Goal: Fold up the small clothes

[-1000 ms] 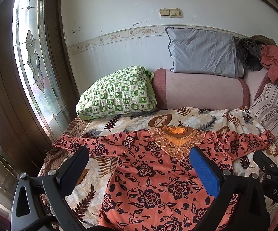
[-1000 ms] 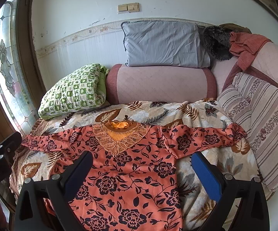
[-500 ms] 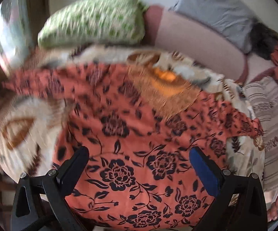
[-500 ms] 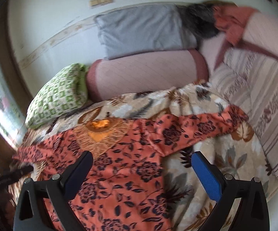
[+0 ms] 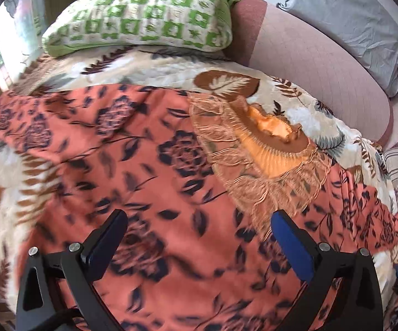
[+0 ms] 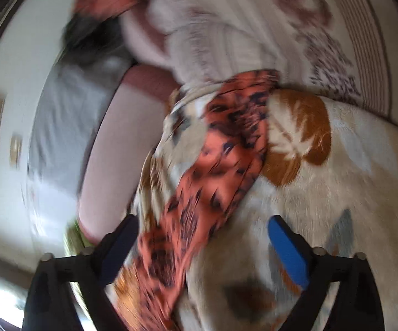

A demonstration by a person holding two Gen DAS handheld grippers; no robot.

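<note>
Orange blouse with dark flowers lies spread flat on a leaf-print blanket, its front up and its collar with gold embroidery pointing toward the pillows. One sleeve stretches out to the left side of the left wrist view, up to the blanket's edge. The left gripper is over the body of the blouse with its two fingers wide apart, and nothing is between them; the cloth is seen below the gap, and it is not possible to say if the fingers touch it.

Behind the blouse, a green checked pillow rests on the blanket. Beside it lies a pink bolster, and a grey pillow leans above the bolster.

The right wrist view is tilted and strongly blurred. The right gripper is also open, holding nothing. The other sleeve of the blouse runs as a long strip from the lower part of the view, just beside the dark finger, up toward a striped cushion. The blue finger is over bare blanket, apart from the sleeve. The bolster and the grey pillow appear at the left.
</note>
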